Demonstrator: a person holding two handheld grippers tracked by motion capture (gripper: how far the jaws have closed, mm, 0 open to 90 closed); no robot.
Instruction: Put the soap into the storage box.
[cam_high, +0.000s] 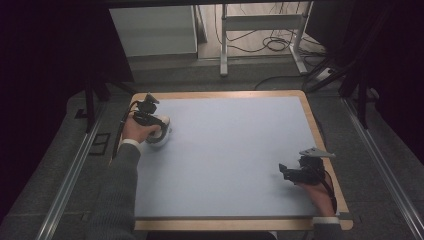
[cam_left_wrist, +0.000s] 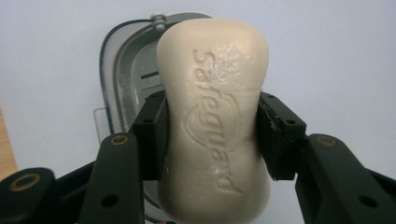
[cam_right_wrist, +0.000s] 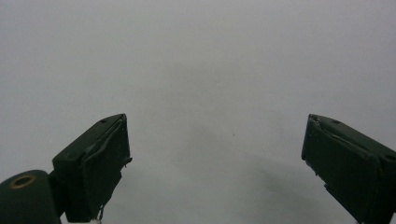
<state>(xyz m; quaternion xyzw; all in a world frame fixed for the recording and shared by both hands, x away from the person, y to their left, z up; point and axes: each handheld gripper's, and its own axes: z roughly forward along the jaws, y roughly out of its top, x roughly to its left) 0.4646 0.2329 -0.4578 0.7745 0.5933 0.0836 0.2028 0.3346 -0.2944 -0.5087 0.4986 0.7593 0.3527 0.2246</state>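
One cream-coloured moulded soap bar (cam_left_wrist: 215, 121) is counted. One grey oval soap dish (cam_left_wrist: 122, 74) is seen at ten o'clock on one pale-blue table mat (cam_high: 235, 155).

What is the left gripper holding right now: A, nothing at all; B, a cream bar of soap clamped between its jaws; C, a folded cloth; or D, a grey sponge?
B: in the left gripper view the left gripper has both black jaws pressed against the sides of the cream bar of soap, which hangs above a grey soap dish on the table.
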